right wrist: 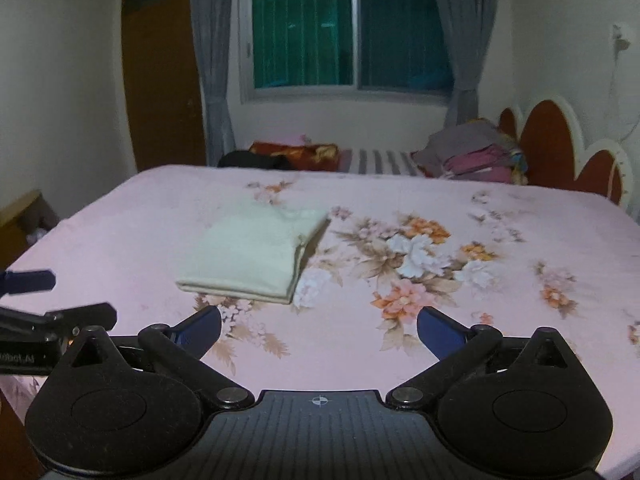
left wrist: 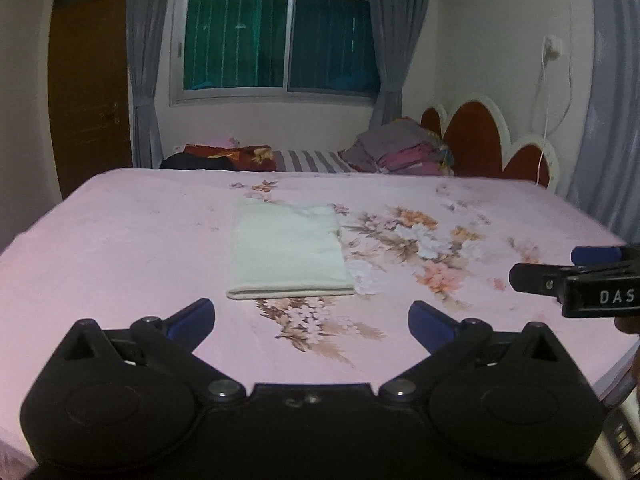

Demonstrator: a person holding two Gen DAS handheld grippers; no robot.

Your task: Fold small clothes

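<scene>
A cream garment [left wrist: 286, 250] lies folded into a neat rectangle on the pink floral bed sheet [left wrist: 120, 240], also seen in the right wrist view as the cream garment [right wrist: 252, 254]. My left gripper [left wrist: 311, 318] hovers above the sheet just short of the garment's near edge, open, with nothing between its blue pads. My right gripper [right wrist: 319, 326] is likewise open and empty, to the right of the garment's near corner. Each gripper shows at the edge of the other's view: the right gripper [left wrist: 560, 270] and the left gripper [right wrist: 52, 296].
The bed sheet [right wrist: 520, 240] runs to a scalloped red-and-white headboard [left wrist: 480, 140] on the right. A pile of folded clothes [left wrist: 400, 148] and dark bedding [left wrist: 224, 158] lie along the far side under a curtained window [left wrist: 276, 36]. A brown door [left wrist: 88, 92] stands at the left.
</scene>
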